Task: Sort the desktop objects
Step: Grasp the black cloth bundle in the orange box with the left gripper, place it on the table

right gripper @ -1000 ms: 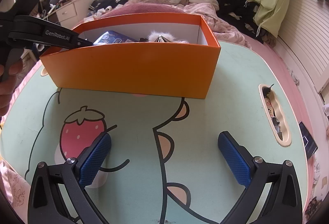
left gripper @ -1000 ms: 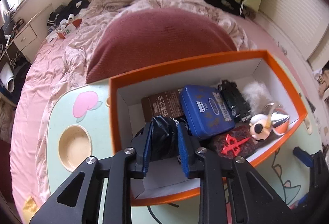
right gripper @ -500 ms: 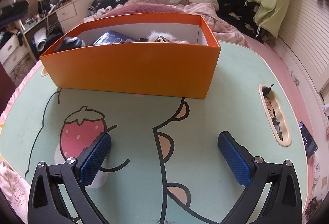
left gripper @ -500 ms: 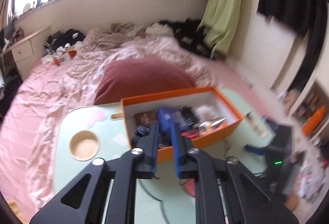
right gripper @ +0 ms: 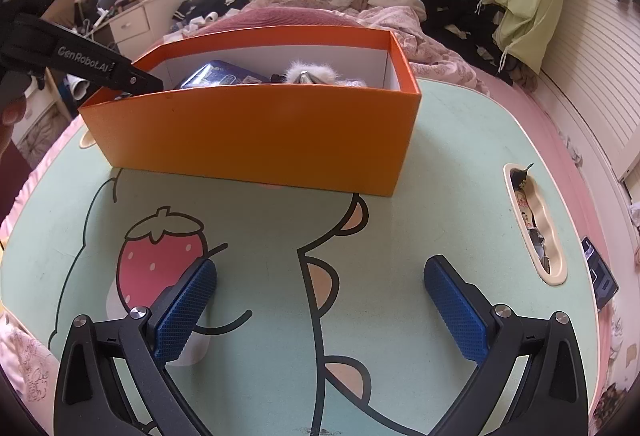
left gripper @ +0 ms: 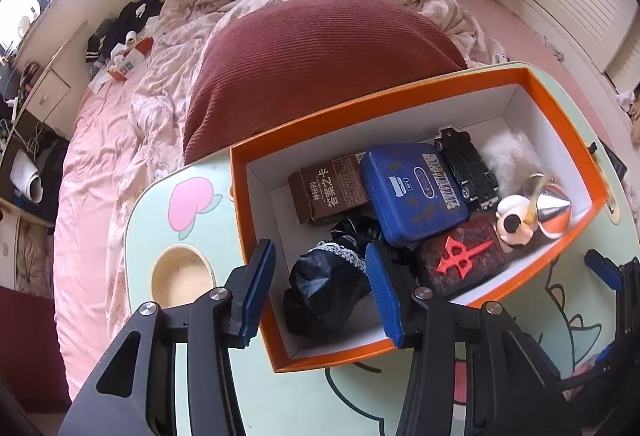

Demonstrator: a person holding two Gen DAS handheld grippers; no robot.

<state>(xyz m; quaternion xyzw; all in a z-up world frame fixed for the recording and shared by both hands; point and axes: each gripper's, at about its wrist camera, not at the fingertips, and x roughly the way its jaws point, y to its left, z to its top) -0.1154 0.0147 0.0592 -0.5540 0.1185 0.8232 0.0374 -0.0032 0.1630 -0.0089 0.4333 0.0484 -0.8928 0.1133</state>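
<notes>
An orange box [left gripper: 256,276] stands on the green cartoon table [right gripper: 440,172]; it also shows in the right wrist view [right gripper: 256,140]. Inside lie a black lace-trimmed cloth [left gripper: 328,288], a brown card box [left gripper: 328,192], a blue tin [left gripper: 412,192], a black toy car [left gripper: 468,168], a dark red case with a red cross [left gripper: 460,260], a white fluffy thing [left gripper: 508,156] and a silver cone [left gripper: 552,200]. My left gripper [left gripper: 320,292] is open above the box's near left corner, with the black cloth lying loose between its fingers. My right gripper [right gripper: 320,304] is open and empty over the table.
A round cup recess [left gripper: 180,276] sits left of the box. A slot holding small items [right gripper: 532,220] runs along the table's right side. A bed with a dark red cushion [left gripper: 320,60] and clothes lies behind. My left gripper's arm [right gripper: 80,64] reaches over the box's left end.
My left gripper, shut on the black cloth a second ago, has opened and the cloth now lies in the box. The view swung up and back down. The right gripper has not moved.
</notes>
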